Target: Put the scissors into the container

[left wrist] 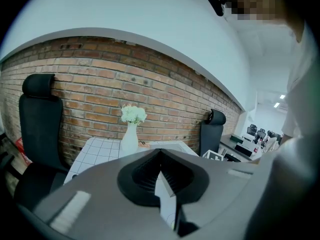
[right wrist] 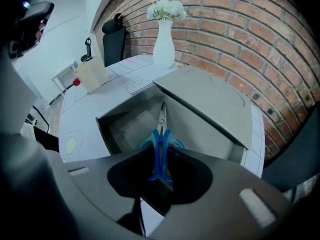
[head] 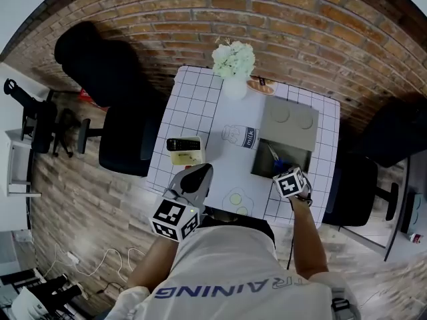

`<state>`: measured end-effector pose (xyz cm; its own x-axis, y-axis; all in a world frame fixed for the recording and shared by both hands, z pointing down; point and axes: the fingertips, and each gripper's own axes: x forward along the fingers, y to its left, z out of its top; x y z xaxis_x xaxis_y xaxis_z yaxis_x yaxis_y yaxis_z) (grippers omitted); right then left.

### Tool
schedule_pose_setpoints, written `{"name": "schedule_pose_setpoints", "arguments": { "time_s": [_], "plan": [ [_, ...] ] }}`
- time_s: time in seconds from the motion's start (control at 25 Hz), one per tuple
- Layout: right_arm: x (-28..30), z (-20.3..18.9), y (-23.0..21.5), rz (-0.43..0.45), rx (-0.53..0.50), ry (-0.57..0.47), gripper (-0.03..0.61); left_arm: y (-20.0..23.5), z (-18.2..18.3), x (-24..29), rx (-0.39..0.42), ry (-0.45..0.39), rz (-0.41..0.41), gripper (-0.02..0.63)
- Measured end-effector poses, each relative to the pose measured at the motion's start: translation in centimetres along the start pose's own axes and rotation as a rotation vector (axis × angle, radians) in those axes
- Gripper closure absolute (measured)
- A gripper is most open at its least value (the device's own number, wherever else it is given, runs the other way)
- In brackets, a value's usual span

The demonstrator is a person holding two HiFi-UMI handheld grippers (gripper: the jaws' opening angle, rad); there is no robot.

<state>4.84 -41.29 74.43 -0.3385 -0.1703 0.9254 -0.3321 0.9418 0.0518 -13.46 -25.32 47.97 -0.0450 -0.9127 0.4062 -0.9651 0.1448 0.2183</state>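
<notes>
Two fingers of right gripper [right wrist: 160, 176] clamp scissors [right wrist: 160, 140] over container [right wrist: 127, 126]; left gripper [left wrist: 166, 186] fingers together.

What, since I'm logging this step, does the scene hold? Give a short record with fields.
right gripper: shut on the scissors, pointing steeply down over the container
scissors: blue handles between the jaws, blades aimed into the container
container: grey, on the table, near part open, lid over the far part
left gripper: shut, nothing between its jaws, by the table's near edge
task: scissors not yet released
</notes>
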Motion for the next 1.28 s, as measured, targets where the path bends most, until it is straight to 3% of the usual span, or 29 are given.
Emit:
{"name": "schedule_pose_setpoints", "arguments": {
  "time_s": [0.24,0.36,0.52,0.72,1.04,1.28],
  "plan": [
    [-0.8,0.4,-0.6,-0.057,0.036,-0.02,0.463,1.2,-0.4,-0.9,-0.025,-0.008,-0.004,0.614],
    [-2.7,1.5,-1.3,-0.082,0.104,-0.11,0.436,1.3,-0.1,-1.0,-0.026,-0.023,-0.029,0.614],
    [-8.8,4.0,-2.5,-0.135,0.199,-0.275,0.463,0.7,1.5,-0.2,-0.008,-0.066,-0.093,0.614],
    [-16.9,6.6,-3.6,-0.25,0.244,-0.463,0.466,-0.6,3.5,1.2,0.035,-0.109,-0.184,0.614],
    [-28.8,8.3,-3.0,-0.401,0.322,-0.758,0.555,-2.3,6.4,1.9,0.091,-0.164,-0.292,0.614],
    [-34.5,8.7,-0.9,-0.423,0.344,-0.923,0.563,-3.4,8.0,1.5,0.115,-0.194,-0.349,0.614]
  ]
}}
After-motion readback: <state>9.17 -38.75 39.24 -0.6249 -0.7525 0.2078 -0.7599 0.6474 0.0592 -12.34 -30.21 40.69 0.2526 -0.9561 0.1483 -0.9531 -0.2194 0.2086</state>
